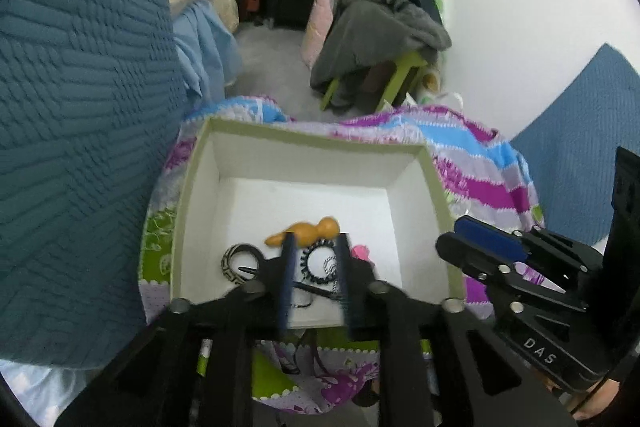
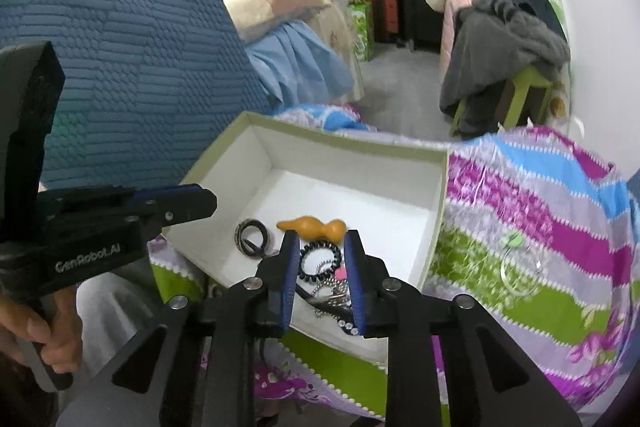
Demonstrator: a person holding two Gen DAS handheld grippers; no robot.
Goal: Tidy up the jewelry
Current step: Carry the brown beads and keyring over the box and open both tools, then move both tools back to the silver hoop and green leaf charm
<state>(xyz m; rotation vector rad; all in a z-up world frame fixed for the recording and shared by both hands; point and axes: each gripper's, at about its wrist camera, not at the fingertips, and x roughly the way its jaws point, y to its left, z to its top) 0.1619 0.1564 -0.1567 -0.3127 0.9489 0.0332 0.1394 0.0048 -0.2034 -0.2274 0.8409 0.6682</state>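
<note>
White card lines the open box (image 1: 208, 195), which sits on a striped purple, blue and green bedspread (image 1: 480, 179), and most of the jewelry already lies inside it: an orange gourd-shaped piece (image 1: 306, 231), a black-and-white patterned ring (image 1: 240, 263), a dark coiled band (image 1: 318, 263), a pink bit (image 1: 360, 251) and a tangle of chain near the front wall. Judging by that, the sorting is well along. The left gripper (image 1: 314, 259) hangs over the front of the box with its jaws narrowly parted and nothing pressed between the pads; the right gripper (image 2: 322, 255) stands the same way, slightly parted over the coiled band and chain, gripping nothing. Only the right wrist view shows what seems left to do: a thin clear hoop with a pale green piece (image 2: 518, 263) lying out on the bedspread to the right of the box, well apart from it. That view also shows a hand (image 2: 36, 331) holding the left gripper's handle. The left wrist view alone shows the box floor almost from above, with the pink bit clear of the chain.
</note>
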